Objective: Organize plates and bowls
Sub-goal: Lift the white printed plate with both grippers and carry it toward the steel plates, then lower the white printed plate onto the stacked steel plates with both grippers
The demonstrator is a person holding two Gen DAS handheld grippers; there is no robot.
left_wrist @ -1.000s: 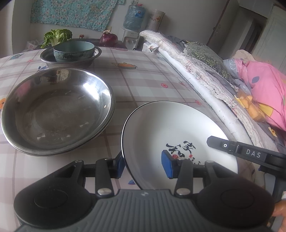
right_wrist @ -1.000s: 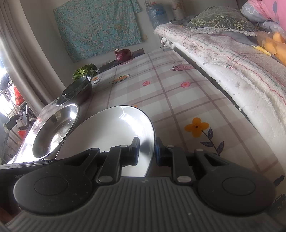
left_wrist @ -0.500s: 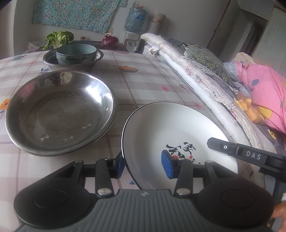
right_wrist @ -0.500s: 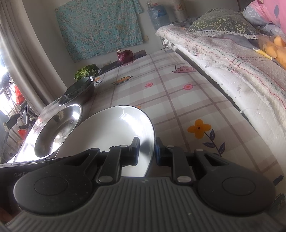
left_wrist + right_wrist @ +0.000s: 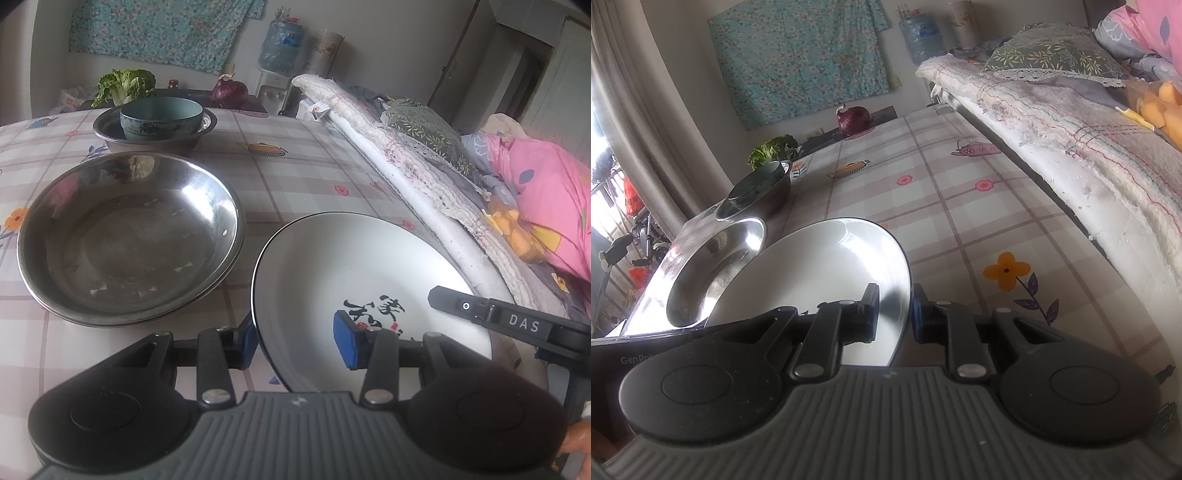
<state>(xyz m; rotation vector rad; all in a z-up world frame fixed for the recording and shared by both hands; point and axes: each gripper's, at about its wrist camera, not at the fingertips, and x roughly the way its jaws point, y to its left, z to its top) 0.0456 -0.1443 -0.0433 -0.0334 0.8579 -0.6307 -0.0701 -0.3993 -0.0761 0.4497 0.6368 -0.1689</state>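
Observation:
A white plate (image 5: 354,266) with a black rim and black calligraphy hangs just above the checked tablecloth, held from two sides. My left gripper (image 5: 295,341) is shut on its near-left rim, one blue pad under the edge and one on the inner face. My right gripper (image 5: 895,314) is shut on the plate's (image 5: 820,266) right rim; its black finger (image 5: 480,312) lies over the plate in the left wrist view. Left of the plate sit stacked steel bowls (image 5: 125,236) (image 5: 716,269). Farther back a teal bowl (image 5: 160,116) stands inside a smaller steel bowl (image 5: 110,134).
A bed with a white quilt (image 5: 417,173), a pillow and pink bedding (image 5: 546,192) runs along the table's right edge. A red onion (image 5: 229,92) and leafy greens (image 5: 125,83) lie at the table's far end. Bare tablecloth (image 5: 960,206) stretches ahead of the plate.
Both grips on the plate are unchanged. The bowls and the far end of the table have drifted only slightly in both views.

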